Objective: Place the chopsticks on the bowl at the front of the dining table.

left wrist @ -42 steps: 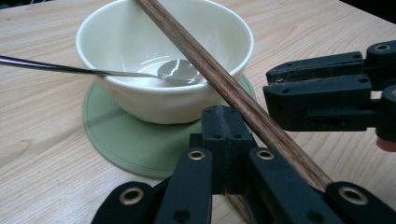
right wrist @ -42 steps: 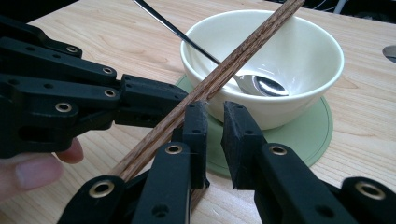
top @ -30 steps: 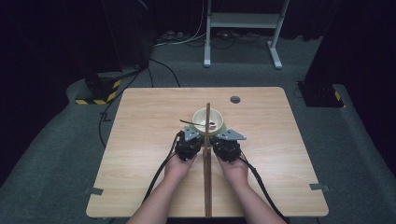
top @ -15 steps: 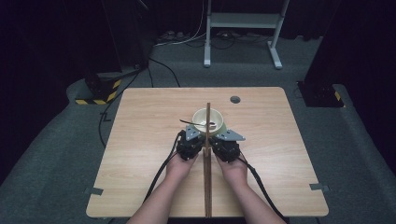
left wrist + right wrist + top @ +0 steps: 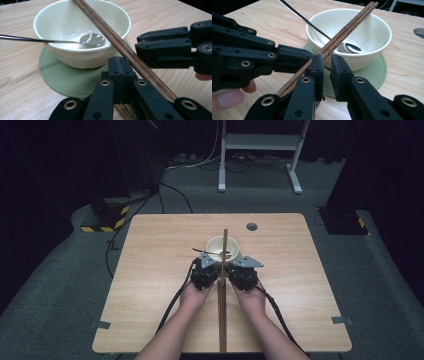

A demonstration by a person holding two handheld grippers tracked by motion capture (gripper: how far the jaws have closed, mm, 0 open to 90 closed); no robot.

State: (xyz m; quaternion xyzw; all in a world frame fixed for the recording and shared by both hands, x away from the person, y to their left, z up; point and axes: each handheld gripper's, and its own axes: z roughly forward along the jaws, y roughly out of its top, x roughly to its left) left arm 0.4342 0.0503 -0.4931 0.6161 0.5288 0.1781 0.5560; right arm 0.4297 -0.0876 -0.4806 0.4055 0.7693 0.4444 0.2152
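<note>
The left gripper (image 5: 120,75) has its fingers pressed together beside the chopsticks (image 5: 120,45). The right gripper (image 5: 327,72) shows a narrow gap between its fingers, nothing pinched, with the chopsticks just beside them. The chopsticks lie between both grippers and across the cream bowl (image 5: 223,249), which holds a spoon (image 5: 90,40) and sits on a green mat (image 5: 62,80) on the wooden surface (image 5: 150,270).

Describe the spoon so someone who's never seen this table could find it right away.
Start at the wooden table and find the cream bowl on a round green mat near its middle. The spoon lies in that bowl, its thin handle sticking out over the rim. It is shiny metal, unlike the brown wooden chopsticks that rest across the bowl.
</note>
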